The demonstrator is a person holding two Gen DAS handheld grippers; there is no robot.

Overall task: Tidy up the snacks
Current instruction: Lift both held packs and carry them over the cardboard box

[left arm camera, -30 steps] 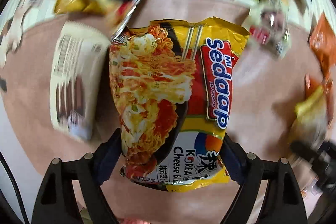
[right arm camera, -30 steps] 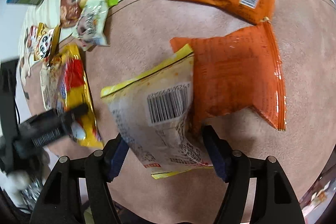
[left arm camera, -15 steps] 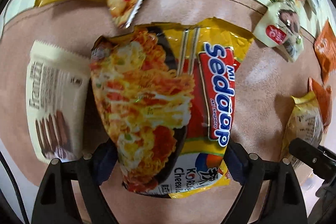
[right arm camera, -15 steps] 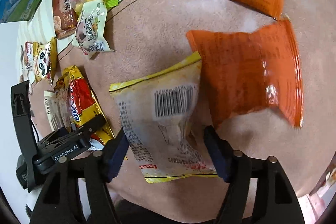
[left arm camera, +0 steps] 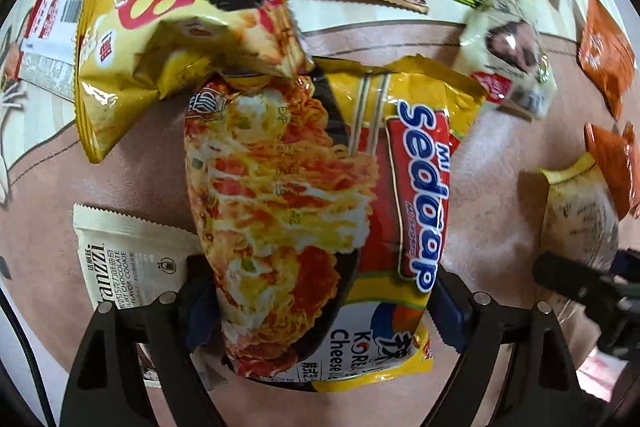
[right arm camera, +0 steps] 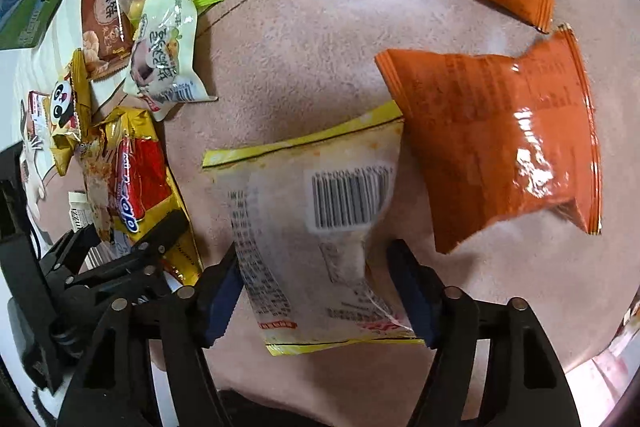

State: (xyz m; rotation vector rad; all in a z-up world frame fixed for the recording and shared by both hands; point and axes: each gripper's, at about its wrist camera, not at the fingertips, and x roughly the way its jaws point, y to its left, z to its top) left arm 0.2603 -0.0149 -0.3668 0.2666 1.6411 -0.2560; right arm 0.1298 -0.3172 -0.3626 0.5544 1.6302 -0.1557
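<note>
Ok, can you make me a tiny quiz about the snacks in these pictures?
1. True or false: the left gripper holds the Sedaap noodle packet.
2. The right gripper holds a barcode packet. The packet right beside it is: A orange, B blue, C purple?
3. Fill in: the yellow bag next to the noodle packet shows a ____ face.
Key: 1 true; 2 A, the orange packet; 3 panda.

- Bare mat (right arm camera: pixel 288 39) lies open between my noodle pack (right arm camera: pixel 132 179) and orange bags (right arm camera: pixel 500 143).
- Panda bag (left arm camera: pixel 192 27) and cookie pack (left arm camera: pixel 128 259) crowd my left side.
</note>
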